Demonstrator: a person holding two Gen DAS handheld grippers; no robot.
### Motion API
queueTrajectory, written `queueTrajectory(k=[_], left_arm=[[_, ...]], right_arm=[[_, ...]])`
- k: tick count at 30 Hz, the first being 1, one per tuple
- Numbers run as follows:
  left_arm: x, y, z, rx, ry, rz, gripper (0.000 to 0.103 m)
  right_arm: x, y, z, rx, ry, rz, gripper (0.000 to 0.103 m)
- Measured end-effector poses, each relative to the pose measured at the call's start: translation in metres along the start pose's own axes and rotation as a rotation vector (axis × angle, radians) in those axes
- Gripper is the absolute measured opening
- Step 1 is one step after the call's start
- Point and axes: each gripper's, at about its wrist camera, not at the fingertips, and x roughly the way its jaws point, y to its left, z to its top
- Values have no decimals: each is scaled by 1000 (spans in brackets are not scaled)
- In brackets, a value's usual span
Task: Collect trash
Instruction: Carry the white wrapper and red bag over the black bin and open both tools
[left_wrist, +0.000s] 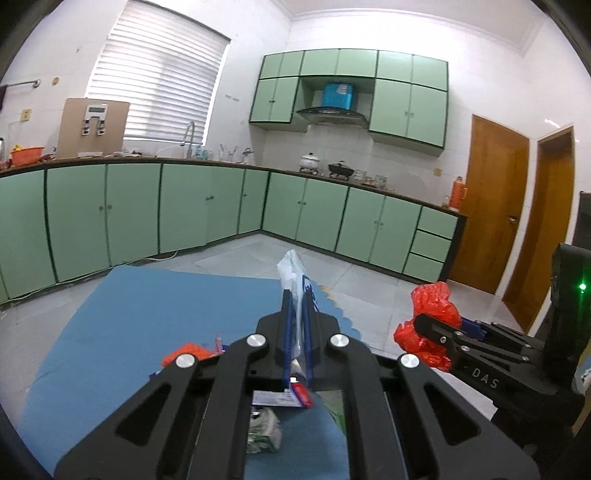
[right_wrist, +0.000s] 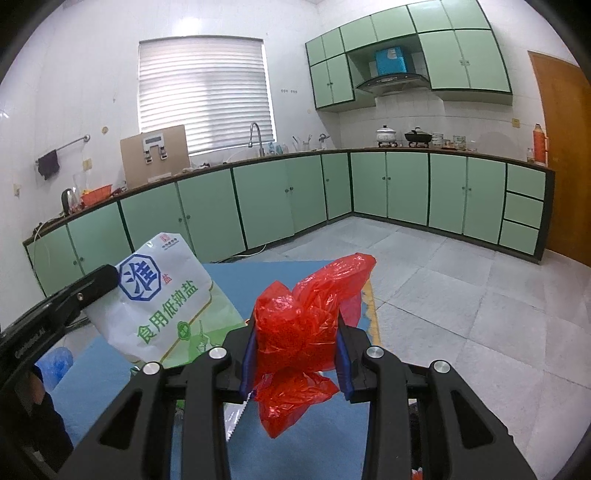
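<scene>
Room: kitchen with green cabinets (right_wrist: 295, 195) along two walls, tiled floor (right_wrist: 461, 295) bare between them.
Tabletop (left_wrist: 147, 314): blue, its far edge ahead.
Left hand-held gripper (left_wrist: 297, 314): pressed together on a salt bag (right_wrist: 159, 299), held above the tabletop.
Right hand-held gripper (right_wrist: 295, 354): partly spread, pinching a red bag (right_wrist: 306, 321).
</scene>
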Motion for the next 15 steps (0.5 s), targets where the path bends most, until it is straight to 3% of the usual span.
queueTrajectory(k=[15], left_arm=[[22,-94,-31,91,69,-192,4]], right_arm=[[-53,-69,-16,59,-4,-168,34]])
